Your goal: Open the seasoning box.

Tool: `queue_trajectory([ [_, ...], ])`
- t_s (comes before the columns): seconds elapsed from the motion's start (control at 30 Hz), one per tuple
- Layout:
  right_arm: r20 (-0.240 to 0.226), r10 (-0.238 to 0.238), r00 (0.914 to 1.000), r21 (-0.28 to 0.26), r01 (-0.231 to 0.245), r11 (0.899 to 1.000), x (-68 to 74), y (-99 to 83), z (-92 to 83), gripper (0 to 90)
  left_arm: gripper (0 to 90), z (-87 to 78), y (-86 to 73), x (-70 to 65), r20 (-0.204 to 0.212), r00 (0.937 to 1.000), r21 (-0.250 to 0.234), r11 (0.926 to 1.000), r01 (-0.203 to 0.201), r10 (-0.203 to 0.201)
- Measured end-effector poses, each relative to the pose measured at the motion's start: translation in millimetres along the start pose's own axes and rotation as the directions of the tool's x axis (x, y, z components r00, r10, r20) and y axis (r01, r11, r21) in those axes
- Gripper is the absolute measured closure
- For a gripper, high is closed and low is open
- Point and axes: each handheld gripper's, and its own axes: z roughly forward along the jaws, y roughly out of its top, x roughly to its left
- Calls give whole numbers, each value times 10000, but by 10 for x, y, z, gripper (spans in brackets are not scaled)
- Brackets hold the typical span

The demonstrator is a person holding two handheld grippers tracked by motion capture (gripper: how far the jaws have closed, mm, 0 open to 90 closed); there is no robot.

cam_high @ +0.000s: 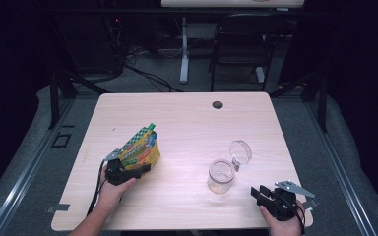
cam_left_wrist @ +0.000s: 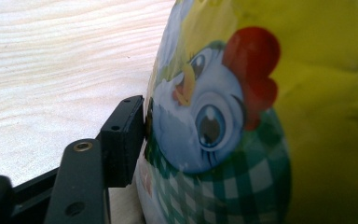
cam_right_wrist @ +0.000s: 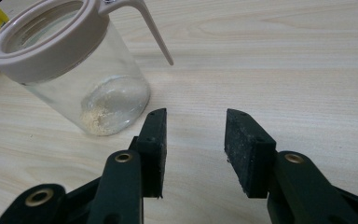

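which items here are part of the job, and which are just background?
In the job:
- yellow snack pouch, clamped in the left gripper
- glass jar with its hinged lid open, a little powder at the bottom
- right gripper, open, near the jar

Lying about:
- black chair beyond the table
- cables on the floor

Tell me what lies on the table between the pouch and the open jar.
Nothing visible does. The left gripper grips the pouch at the table's left; the jar stands to its right, lid flipped back, with bare table between them. The right gripper waits open, right of the jar.
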Motion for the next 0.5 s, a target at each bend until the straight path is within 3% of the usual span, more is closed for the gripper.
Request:
queue_trajectory([
  [0.5,17,50,10000,44,-51,10000,-11,-3,16,593,461,-6,-23,11,-51,9998,-217,9996,-205,204],
])
